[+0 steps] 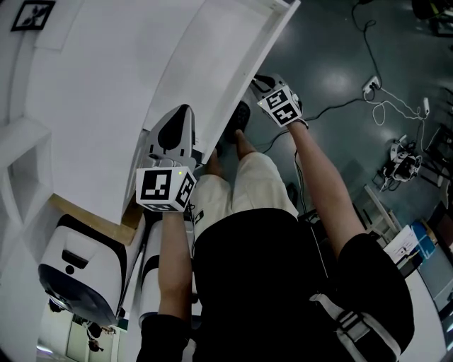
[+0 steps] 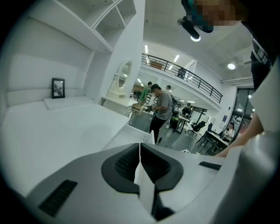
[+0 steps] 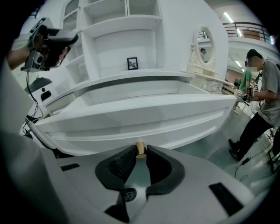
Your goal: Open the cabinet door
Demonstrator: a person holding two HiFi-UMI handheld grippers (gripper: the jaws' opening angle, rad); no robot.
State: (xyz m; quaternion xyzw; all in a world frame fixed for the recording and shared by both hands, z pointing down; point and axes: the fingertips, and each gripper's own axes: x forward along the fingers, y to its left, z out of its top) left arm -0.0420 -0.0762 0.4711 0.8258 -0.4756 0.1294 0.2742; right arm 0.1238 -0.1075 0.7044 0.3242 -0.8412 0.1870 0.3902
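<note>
Two black pads of the right gripper [image 3: 139,151] were pressed on the small brass knob [image 3: 140,148] at the near edge of the white cabinet door [image 3: 144,116]. The door stood swung out toward the person, well clear of the far shelves [image 3: 127,26]. Further left, the left gripper [image 2: 140,153] had its jaws closed on the door's thin white edge.

We can read no words, numbers or brand names anywhere. The only printed signs are black-and-white square markers. Some sit on the white cube [image 1: 166,187] of the left gripper [image 1: 178,117]. Up and right of that cube, more cover the white cube [image 1: 281,106] of the right gripper [image 1: 263,83]. Far up and left, one square marker [image 1: 33,14] lies on the flat white cabinet panel [image 1: 85,85].
</note>
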